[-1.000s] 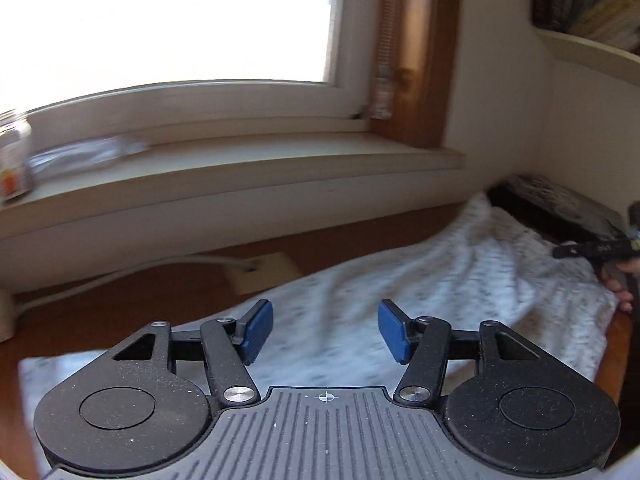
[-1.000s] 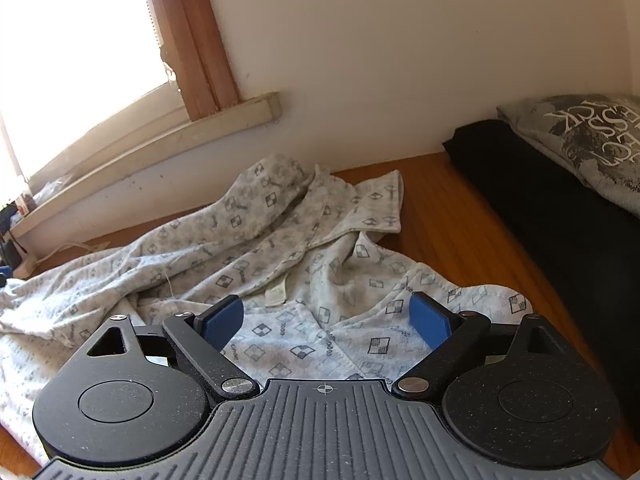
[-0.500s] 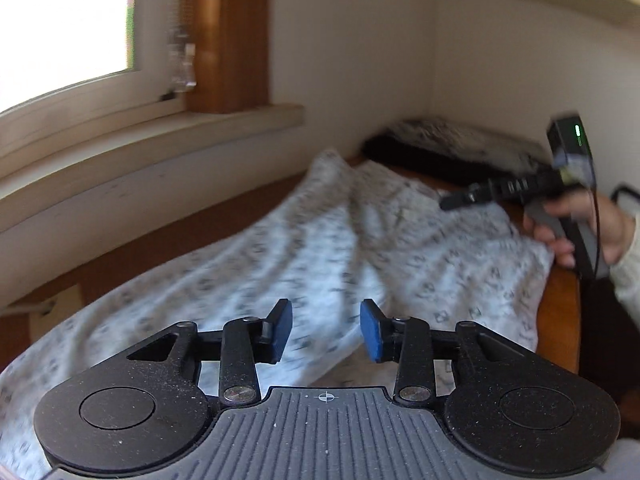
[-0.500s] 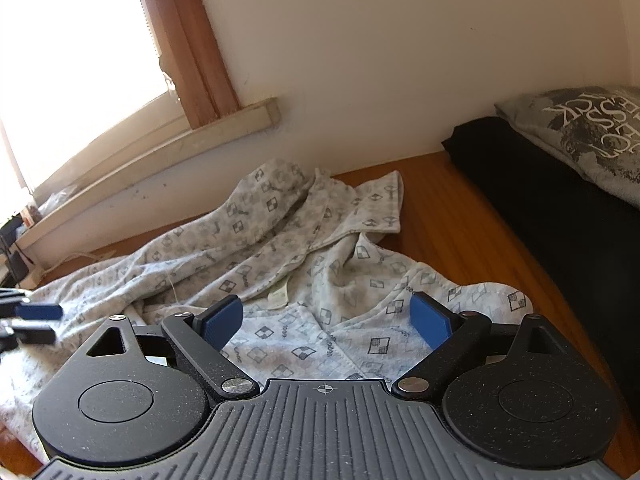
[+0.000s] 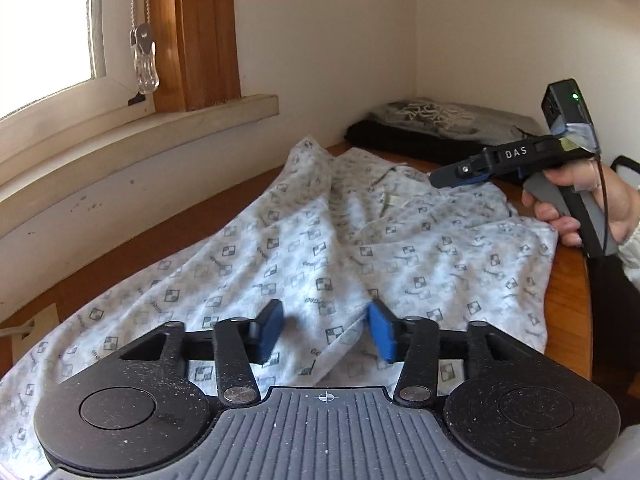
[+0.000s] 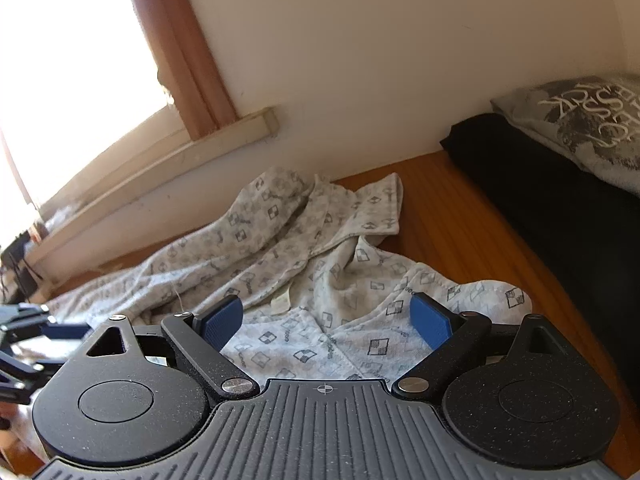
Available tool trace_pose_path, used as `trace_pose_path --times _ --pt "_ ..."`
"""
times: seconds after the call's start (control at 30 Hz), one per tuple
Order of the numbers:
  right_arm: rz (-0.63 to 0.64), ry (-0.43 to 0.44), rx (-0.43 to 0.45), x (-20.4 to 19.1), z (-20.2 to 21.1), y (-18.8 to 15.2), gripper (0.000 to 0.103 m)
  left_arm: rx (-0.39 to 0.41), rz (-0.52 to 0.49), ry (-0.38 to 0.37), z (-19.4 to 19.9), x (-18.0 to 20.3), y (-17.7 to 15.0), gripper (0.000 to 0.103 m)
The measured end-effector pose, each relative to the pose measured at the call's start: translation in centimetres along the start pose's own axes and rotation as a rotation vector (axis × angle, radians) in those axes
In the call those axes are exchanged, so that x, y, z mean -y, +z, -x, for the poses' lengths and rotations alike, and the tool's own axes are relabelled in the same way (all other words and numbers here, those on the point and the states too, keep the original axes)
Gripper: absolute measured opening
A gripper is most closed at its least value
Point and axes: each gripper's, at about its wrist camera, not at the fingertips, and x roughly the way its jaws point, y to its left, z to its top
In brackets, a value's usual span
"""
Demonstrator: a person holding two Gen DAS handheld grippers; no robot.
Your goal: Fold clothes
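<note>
Pale grey cotton printed with small dark squares, the garment [image 5: 312,248] lies crumpled and spread across the wooden desk [image 6: 460,216], its collar end bunched toward the wall and a small label showing near the neckline. Low over its near hem sits the left claw [image 5: 326,330], blue pads part-way apart with a raised fold of cloth between them; whether the pads actually press that fold is hard to tell from this angle. At the garment's other end the right claw [image 6: 330,320] hangs with its pads spread wide and nothing between them, the cloth lying below. A person's hand [image 5: 592,208] grips that tool's grey handle. Beyond the garment, in the corner, a folded black garment [image 6: 560,200] carries a grey printed shirt [image 6: 580,120]. White walls meet there; a pale windowsill [image 5: 132,136] and brown wooden frame [image 5: 200,32] border a bright window.
</note>
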Motion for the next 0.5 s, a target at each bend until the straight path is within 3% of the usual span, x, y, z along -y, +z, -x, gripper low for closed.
trace_pose_path --times 0.03,0.1,0.23,0.3,0.43,0.5 --pt "-0.026 -0.002 0.014 0.4 0.2 0.1 0.090 0.000 0.002 -0.008 -0.1 -0.1 0.1 0.020" --pt "-0.088 -0.001 0.048 1.3 0.7 0.2 0.090 0.051 0.009 0.018 0.5 -0.3 0.4 0.006" --pt "-0.166 0.001 0.092 2.7 1.4 0.4 0.090 0.143 0.009 -0.017 2.5 0.0 1.0 0.005" --pt "-0.181 0.003 0.095 3.0 1.4 0.4 0.090 0.149 -0.015 -0.029 3.1 0.3 1.0 0.005" --pt "-0.184 0.000 0.088 3.0 1.1 0.2 0.090 0.006 -0.072 -0.088 1.5 0.5 -0.7 0.008" --pt "-0.177 -0.002 0.082 3.0 1.0 0.2 0.090 -0.007 -0.046 -0.091 1.3 0.1 -1.2 0.016"
